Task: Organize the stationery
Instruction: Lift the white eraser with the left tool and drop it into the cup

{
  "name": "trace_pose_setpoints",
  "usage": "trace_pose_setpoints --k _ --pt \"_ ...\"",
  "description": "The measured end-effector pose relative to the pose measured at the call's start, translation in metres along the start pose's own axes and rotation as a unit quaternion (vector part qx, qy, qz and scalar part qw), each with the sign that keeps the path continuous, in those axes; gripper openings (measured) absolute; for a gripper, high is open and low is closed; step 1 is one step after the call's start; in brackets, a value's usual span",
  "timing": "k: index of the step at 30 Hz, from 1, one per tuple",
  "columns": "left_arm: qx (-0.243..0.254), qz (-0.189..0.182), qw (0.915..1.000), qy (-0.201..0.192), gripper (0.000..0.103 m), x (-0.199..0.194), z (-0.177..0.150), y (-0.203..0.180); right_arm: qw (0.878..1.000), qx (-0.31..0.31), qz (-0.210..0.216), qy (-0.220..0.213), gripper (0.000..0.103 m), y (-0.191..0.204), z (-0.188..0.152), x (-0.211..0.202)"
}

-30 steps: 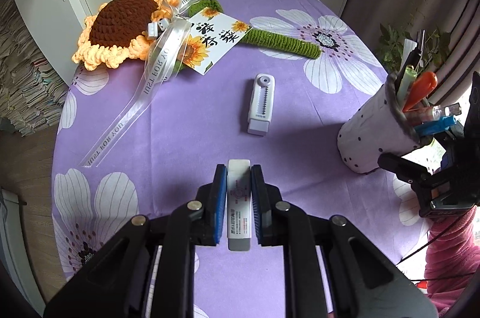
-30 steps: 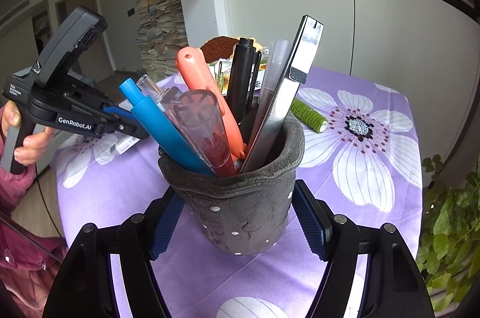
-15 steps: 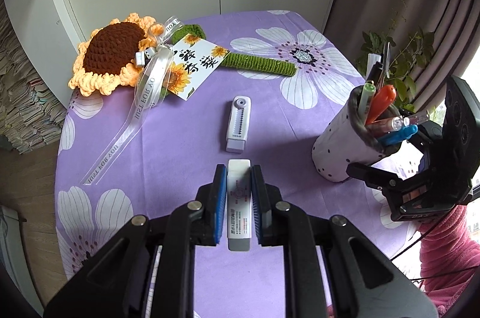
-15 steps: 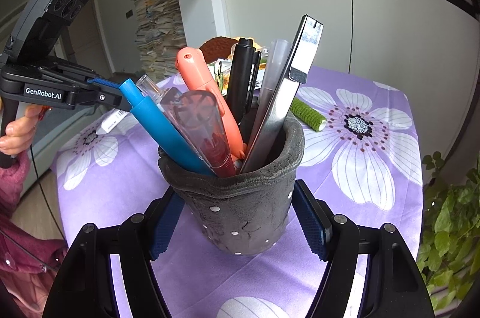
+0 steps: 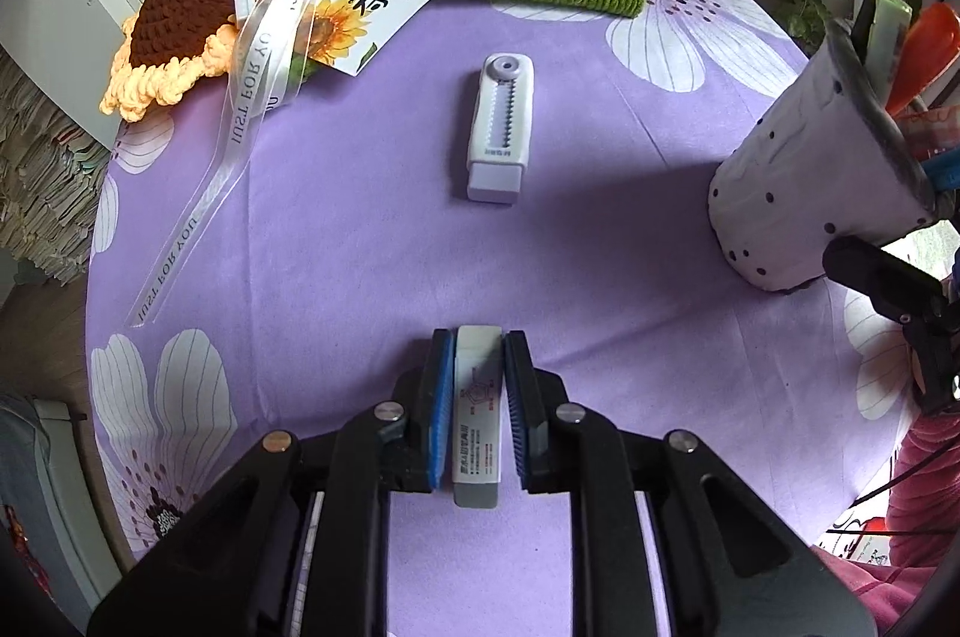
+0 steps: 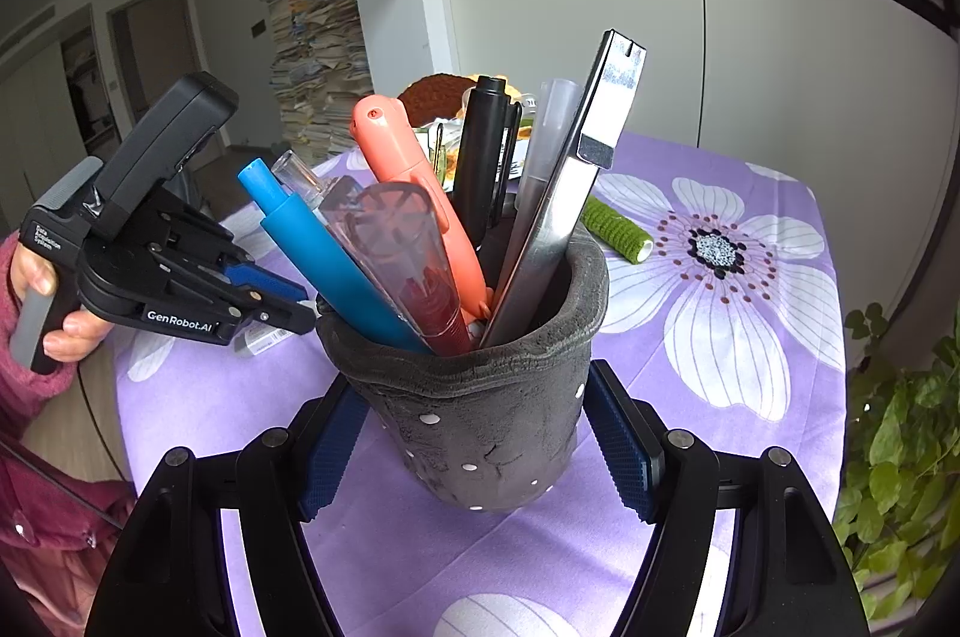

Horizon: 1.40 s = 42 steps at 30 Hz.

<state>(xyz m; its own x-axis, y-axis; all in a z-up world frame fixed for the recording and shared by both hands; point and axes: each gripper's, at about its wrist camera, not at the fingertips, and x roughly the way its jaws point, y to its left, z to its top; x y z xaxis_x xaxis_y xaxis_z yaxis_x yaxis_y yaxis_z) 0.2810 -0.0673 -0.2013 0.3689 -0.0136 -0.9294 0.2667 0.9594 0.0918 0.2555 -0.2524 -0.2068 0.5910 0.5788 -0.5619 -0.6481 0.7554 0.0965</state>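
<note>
Pen holder [image 6: 480,433], a soft grey-lined pot with white outside and dark dots, stands where it did a second ago, gripped on both flanks by the right gripper [image 6: 474,439]. The left gripper [image 5: 477,409] has sunk toward the purple flowered tablecloth [image 5: 372,241], so the white correction tape [image 5: 501,135] looms larger. It pinches a flat white eraser [image 5: 477,415] whose long axis runs along the fingers, far end pointing toward the correction tape and down at the cloth.
</note>
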Motion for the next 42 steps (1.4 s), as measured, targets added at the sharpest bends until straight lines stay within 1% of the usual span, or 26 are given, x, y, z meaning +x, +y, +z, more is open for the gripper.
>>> trace_pose_setpoints --k 3,6,8,10,13,19,23,27,31,33,35,36,39,42 --pt "0.006 0.008 0.9999 0.005 0.015 0.002 0.002 -0.003 1.0 0.0 0.0 0.0 0.074 0.0 0.0 0.0" --pt "0.004 0.004 0.9999 0.011 0.014 0.002 0.002 -0.002 1.0 0.0 -0.001 0.0 0.074 0.0 0.0 0.0" --pt "-0.002 0.0 1.0 0.006 0.014 -0.002 0.002 -0.001 1.0 0.0 0.0 0.0 0.074 0.0 0.0 0.0" --pt "-0.007 -0.004 0.9999 -0.009 0.014 -0.012 0.003 0.0 1.0 0.0 0.0 0.0 0.074 0.0 0.0 0.0" --pt "-0.016 -0.019 0.9991 -0.034 0.014 -0.034 0.002 0.003 1.0 0.0 0.0 0.0 0.074 0.0 0.0 0.0" --pt "-0.013 -0.025 0.9949 -0.097 0.014 -0.081 -0.001 0.001 1.0 0.0 0.0 0.0 0.074 0.0 0.0 0.0" --pt "0.003 -0.038 0.9902 -0.134 0.014 -0.11 0.004 -0.009 1.0 0.0 0.0 0.0 0.074 0.0 0.0 0.0" --pt "0.023 -0.055 0.9838 -0.169 0.014 -0.139 0.018 -0.021 1.0 0.0 -0.001 0.0 0.074 0.0 0.0 0.0" --pt "0.044 -0.1 0.9724 -0.207 0.014 -0.167 0.032 -0.039 1.0 0.0 0.0 0.0 0.074 0.001 0.0 0.0" --pt "0.059 -0.122 0.9667 -0.217 0.014 -0.174 0.039 -0.051 1.0 0.001 0.001 0.0 0.074 0.0 0.0 0.0" --pt "0.072 -0.135 0.9637 -0.219 0.014 -0.172 0.047 -0.064 1.0 0.001 0.0 0.0 0.074 0.0 0.0 0.0" --pt "0.079 -0.139 0.9637 -0.214 0.014 -0.168 0.051 -0.071 1.0 0.001 0.0 0.0 0.074 0.0 0.0 -0.001" --pt "0.096 -0.148 0.9672 -0.183 0.014 -0.149 0.061 -0.086 1.0 0.001 0.0 0.0 0.074 0.0 0.0 -0.001" --pt "0.108 -0.146 0.9711 -0.155 0.014 -0.129 0.066 -0.096 1.0 0.001 0.0 0.0 0.074 0.0 0.0 -0.001"
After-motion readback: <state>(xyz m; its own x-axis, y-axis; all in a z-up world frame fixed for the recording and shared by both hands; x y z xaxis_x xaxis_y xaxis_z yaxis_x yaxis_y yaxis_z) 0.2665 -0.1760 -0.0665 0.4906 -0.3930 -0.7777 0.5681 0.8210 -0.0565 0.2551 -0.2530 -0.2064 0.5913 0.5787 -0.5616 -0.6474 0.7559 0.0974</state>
